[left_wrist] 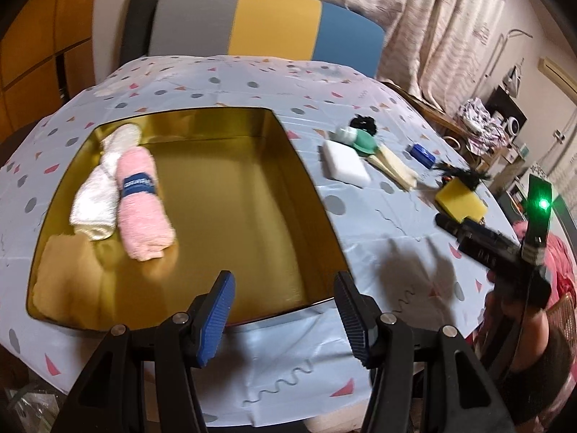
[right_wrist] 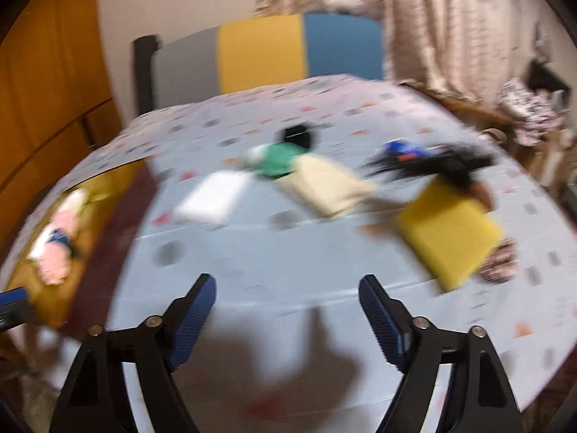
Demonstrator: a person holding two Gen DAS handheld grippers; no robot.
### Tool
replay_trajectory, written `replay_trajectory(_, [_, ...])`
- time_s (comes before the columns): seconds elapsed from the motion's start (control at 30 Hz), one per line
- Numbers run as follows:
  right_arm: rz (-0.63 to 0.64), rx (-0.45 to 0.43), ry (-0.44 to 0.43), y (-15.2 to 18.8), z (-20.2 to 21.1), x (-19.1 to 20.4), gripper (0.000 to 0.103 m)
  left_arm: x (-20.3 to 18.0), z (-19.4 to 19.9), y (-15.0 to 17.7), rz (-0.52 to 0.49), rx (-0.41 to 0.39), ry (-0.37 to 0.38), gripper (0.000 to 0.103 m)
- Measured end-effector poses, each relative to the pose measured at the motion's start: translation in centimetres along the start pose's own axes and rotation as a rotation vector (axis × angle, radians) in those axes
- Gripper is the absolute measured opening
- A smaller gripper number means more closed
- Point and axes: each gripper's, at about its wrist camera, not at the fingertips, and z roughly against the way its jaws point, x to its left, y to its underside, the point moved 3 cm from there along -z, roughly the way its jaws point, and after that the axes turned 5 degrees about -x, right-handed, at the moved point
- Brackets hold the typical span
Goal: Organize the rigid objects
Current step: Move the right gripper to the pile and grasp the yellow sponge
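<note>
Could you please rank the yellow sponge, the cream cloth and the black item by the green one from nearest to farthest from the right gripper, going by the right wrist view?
From the right gripper:
1. Yellow sponge, ahead to the right.
2. Cream cloth, ahead, near centre.
3. Black item, farthest back, behind the green item.

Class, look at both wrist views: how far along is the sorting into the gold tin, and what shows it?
Early stage. Done: the gold tin holds only a pink rolled towel and a white one. In hand: nothing; the left gripper and right gripper are both open. Left: the white block, yellow sponge, blue item and others lie on the tablecloth.
</note>
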Motion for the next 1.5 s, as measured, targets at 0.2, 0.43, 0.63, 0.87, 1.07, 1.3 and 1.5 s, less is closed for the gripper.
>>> replay_trajectory(0.2, [0.136,-0.042,0.248,-2.5,-1.3,-6.4,0.103,-2.4,-0.9,-0.6,-0.021,0.022,0.025,0.057])
replay_trajectory(0.43, [0.309,0.045,0.350,-2.3,-5.7,-9.8,0.102,-4.6,-1.8,-1.1,-0.045,0.045,0.028,0.057])
replay_trajectory(0.63, [0.182,0.096,0.286,-1.5,-7.8,-12.4,0.087,-6.4,-2.5,-1.6,-0.090,0.058,0.025,0.057])
replay_trajectory(0.87, [-0.029,0.103,0.117,-1.2,-6.5,-12.5,0.081,-8.0,-4.2,-2.4,-0.098,0.079,0.043,0.057])
replay_trajectory(1.07, [-0.372,0.134,-0.168,0.9,-6.1,-11.0,0.081,-9.2,-5.7,-3.5,-0.108,0.092,0.048,0.057])
replay_trajectory(1.3, [-0.213,0.118,-0.124,2.0,-4.8,-6.9,0.083,-10.0,-7.8,-5.7,-0.124,0.093,0.029,0.057])
replay_trajectory(1.5, [-0.149,0.079,-0.073,2.6,-4.8,-7.0,0.085,-10.4,-11.8,-8.3,-0.140,0.125,-0.018,0.058])
